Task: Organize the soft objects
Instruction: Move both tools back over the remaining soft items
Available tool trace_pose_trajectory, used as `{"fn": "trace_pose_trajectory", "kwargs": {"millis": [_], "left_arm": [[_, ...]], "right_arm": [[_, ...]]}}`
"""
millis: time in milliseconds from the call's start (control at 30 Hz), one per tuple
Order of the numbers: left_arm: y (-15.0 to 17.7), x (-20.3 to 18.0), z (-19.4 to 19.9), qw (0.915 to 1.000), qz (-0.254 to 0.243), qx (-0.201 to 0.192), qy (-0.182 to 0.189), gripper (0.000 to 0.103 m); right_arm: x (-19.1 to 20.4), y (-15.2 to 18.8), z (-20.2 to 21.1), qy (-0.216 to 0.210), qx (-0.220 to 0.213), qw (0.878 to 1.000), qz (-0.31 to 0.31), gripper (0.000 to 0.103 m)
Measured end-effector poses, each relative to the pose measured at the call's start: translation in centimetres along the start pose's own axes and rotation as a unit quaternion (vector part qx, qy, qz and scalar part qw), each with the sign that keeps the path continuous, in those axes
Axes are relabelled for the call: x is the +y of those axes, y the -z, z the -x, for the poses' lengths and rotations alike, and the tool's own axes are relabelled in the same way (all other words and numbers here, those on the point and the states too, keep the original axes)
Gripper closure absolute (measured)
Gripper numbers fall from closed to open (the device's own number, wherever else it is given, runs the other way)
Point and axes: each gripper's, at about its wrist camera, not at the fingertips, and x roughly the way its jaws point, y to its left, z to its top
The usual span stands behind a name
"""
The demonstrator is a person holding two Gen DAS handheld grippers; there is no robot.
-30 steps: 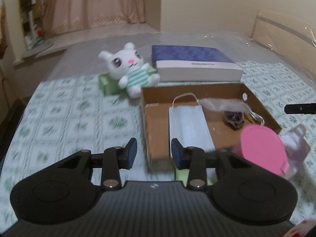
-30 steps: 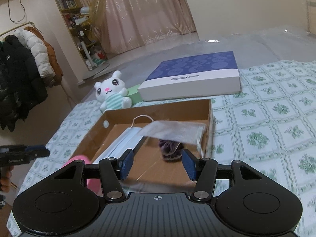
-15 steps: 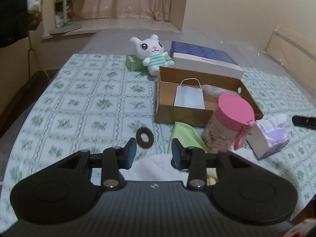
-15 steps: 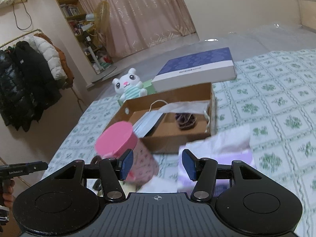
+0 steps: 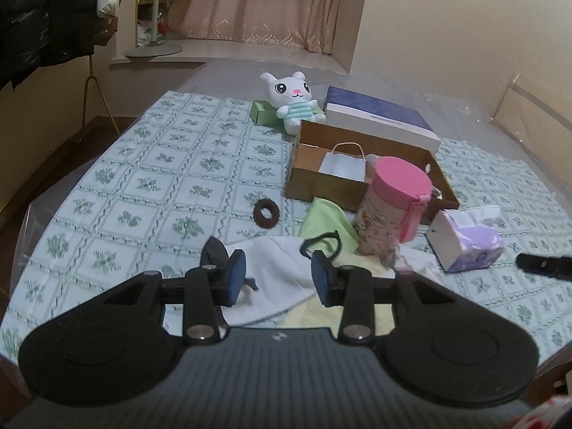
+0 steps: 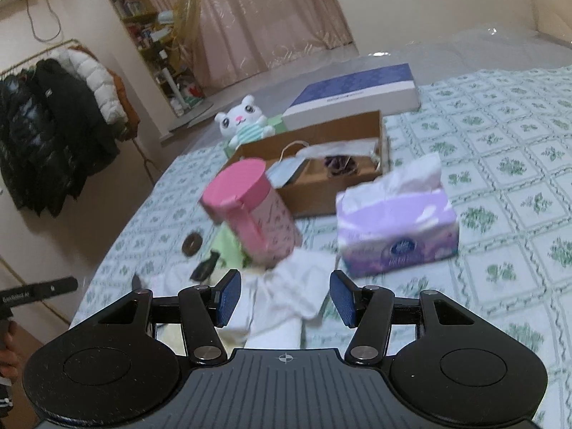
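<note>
My left gripper is open above a white towel on the patterned bedspread, with nothing between its pads. A black mask strap lies on that towel. My right gripper is open too, hovering over white cloths. A brown hair tie lies left of a green cloth. The cardboard box holds a blue face mask and a dark purple scrunchie. A white plush bunny sits behind the box.
A pink-lidded bottle stands in front of the box, and a purple tissue box sits to its right. A blue-and-white flat box and a green packet lie at the back. Coats hang on the left.
Both grippers have pulled back from over the cardboard box toward the near edge of the bed. The towels, bottle, tissue box and hair tie have come into view.
</note>
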Motion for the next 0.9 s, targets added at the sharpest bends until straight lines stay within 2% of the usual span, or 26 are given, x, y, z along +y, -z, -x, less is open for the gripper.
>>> {"fn": "trace_pose_trajectory", "kwargs": {"millis": [267, 633, 900], "left_arm": [[2.6, -2.2, 1.7, 0.9999, -0.011, 0.009, 0.0, 0.066], [5.0, -3.1, 1.6, 0.9997, -0.009, 0.024, -0.002, 0.066], [5.9, -3.2, 1.4, 0.9993, -0.005, 0.036, 0.0, 0.065]], "right_arm": [[1.8, 2.7, 0.4, -0.001, 0.019, 1.0, 0.01, 0.046], [2.6, 4.1, 0.2, 0.001, 0.025, 1.0, 0.012, 0.029], [3.0, 5.1, -0.4, 0.01, 0.039, 0.999, 0.029, 0.028]]}}
